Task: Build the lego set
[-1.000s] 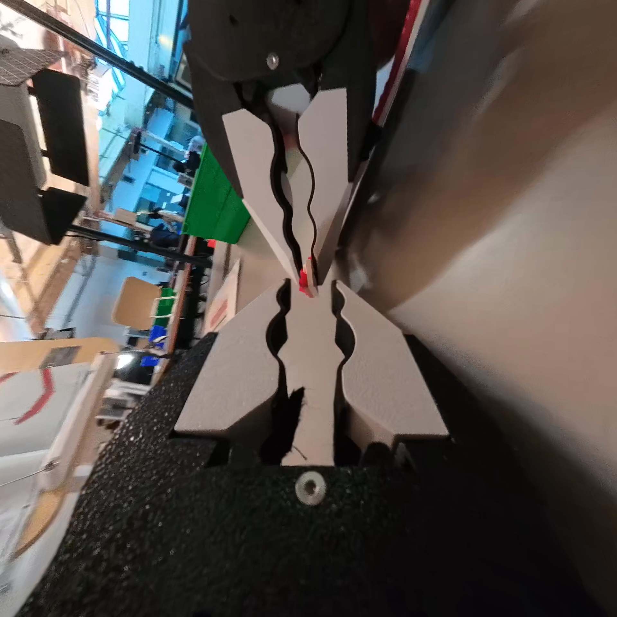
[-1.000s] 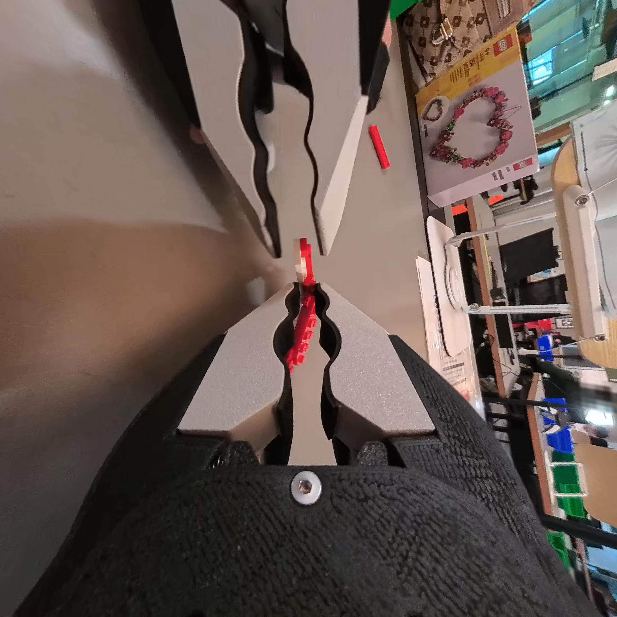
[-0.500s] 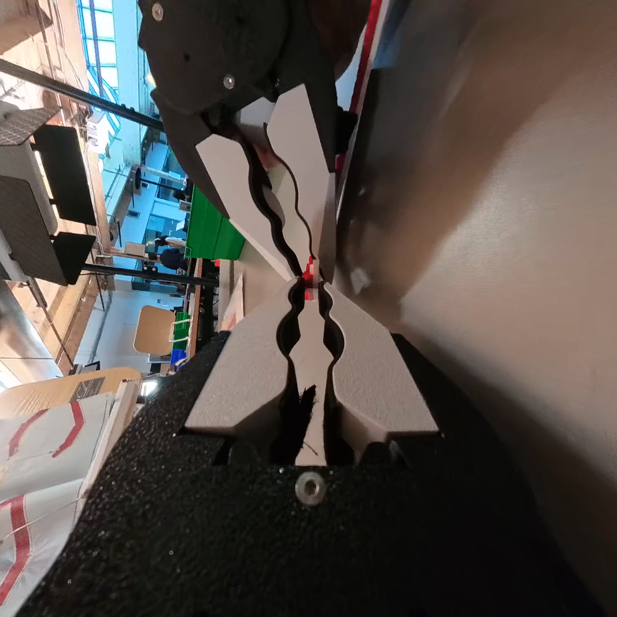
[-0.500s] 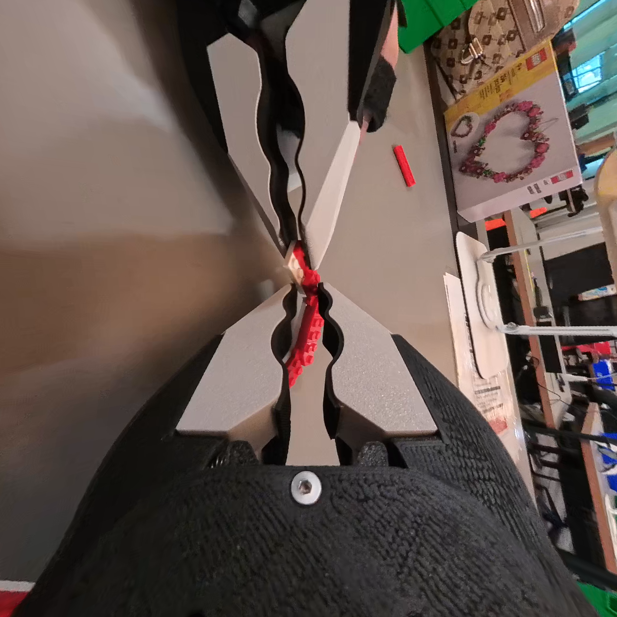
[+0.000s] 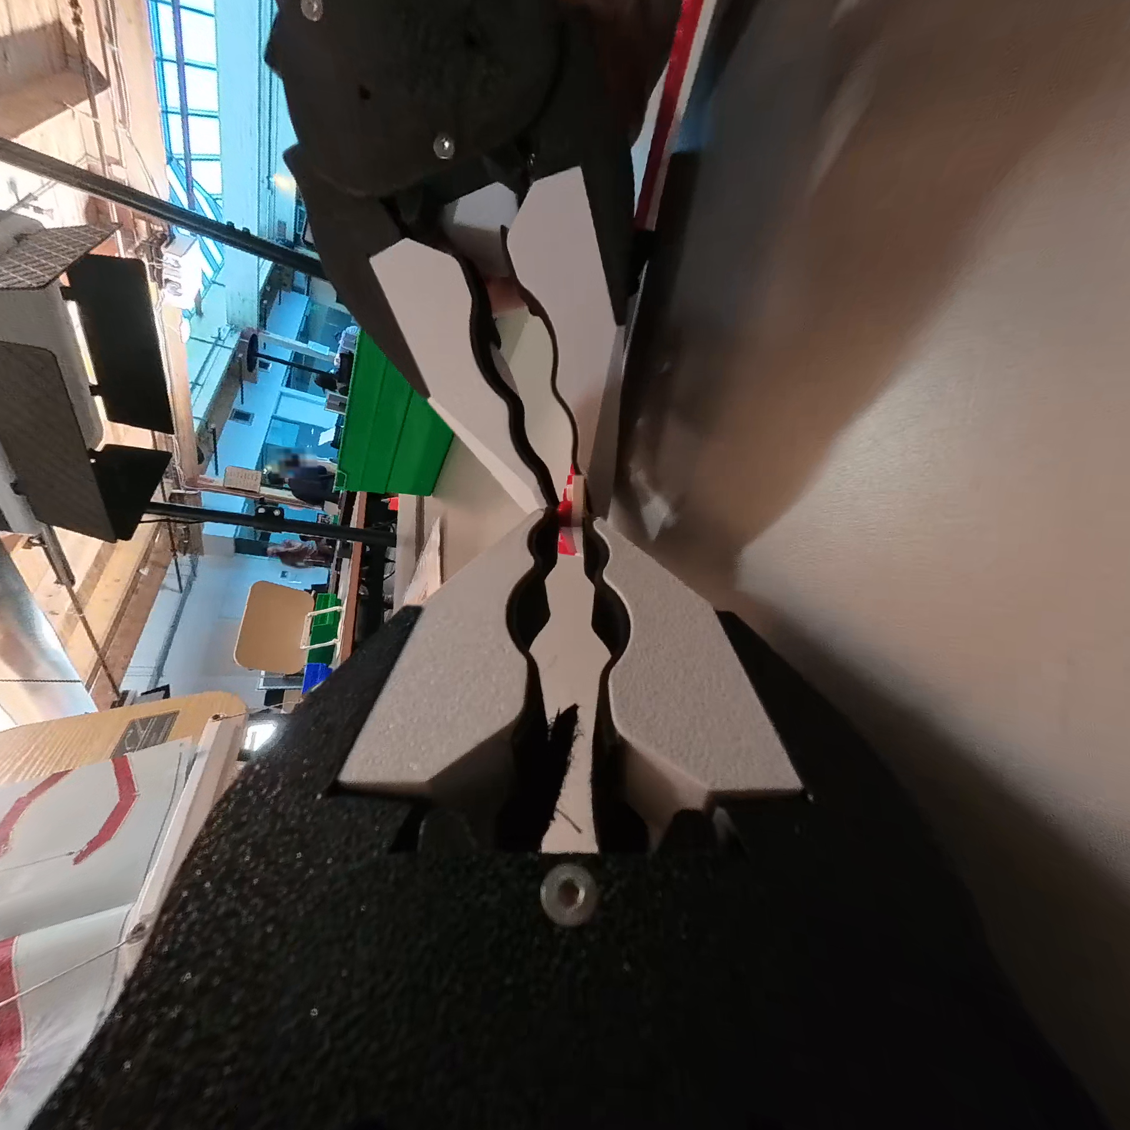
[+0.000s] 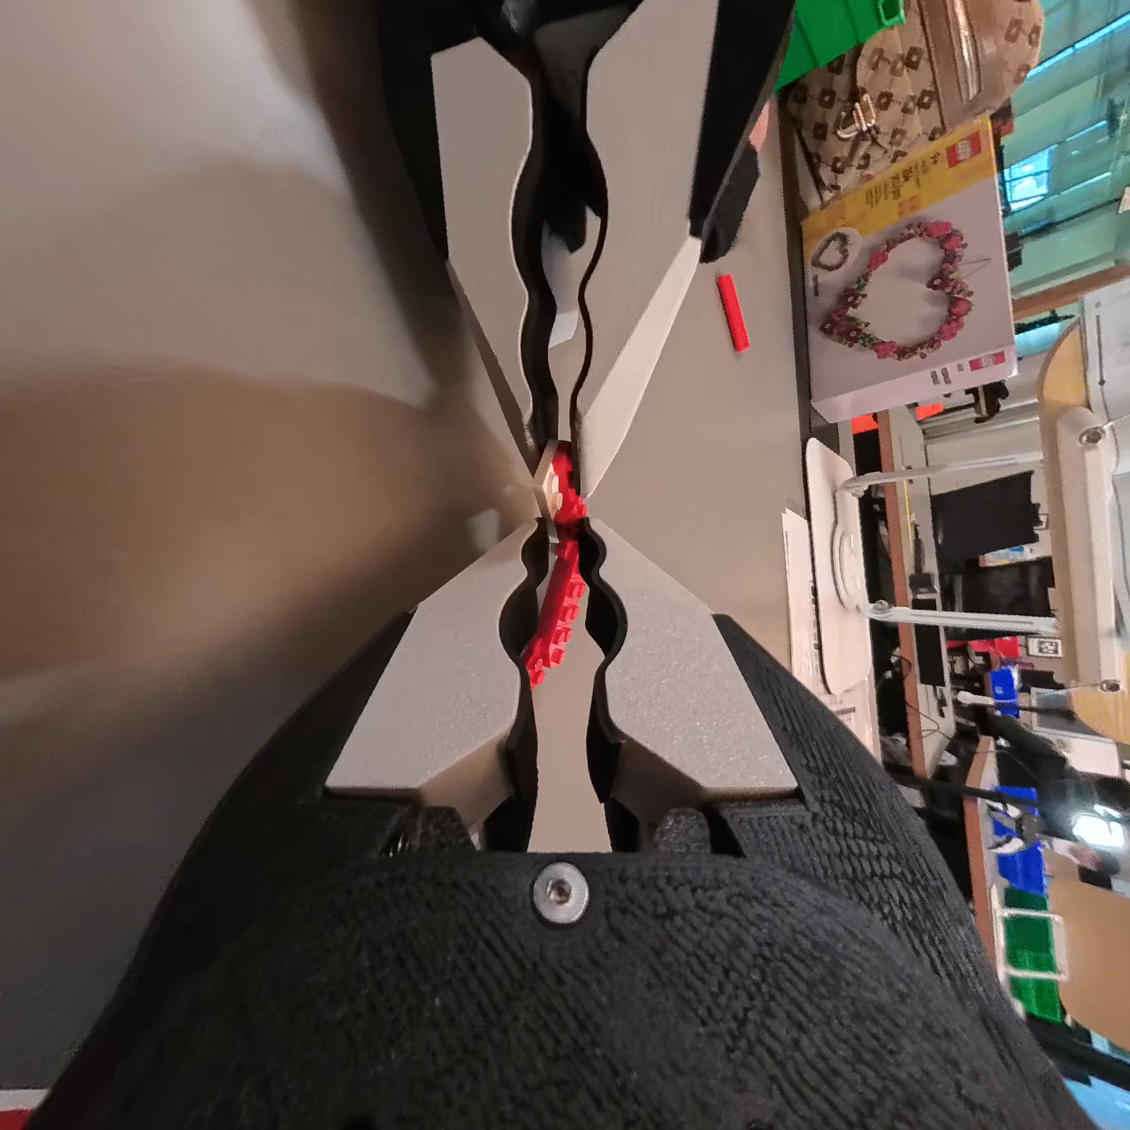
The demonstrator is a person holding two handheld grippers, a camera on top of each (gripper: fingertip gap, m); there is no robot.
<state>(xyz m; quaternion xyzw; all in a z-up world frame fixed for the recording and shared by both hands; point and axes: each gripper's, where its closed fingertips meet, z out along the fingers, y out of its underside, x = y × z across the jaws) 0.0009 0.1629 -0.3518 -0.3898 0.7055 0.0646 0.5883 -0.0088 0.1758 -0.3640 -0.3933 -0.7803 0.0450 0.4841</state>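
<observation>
Lego box (image 6: 905,269) and red brick (image 6: 732,312) on beige tabletop (image 6: 703,489).

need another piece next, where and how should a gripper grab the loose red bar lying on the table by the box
Grip the loose red bar across its narrow width, near the middle of its length, coming straight down from above. It lies flat and alone on the table, between the left gripper and the box, long and thin, so both long sides look open to the fingers.
</observation>
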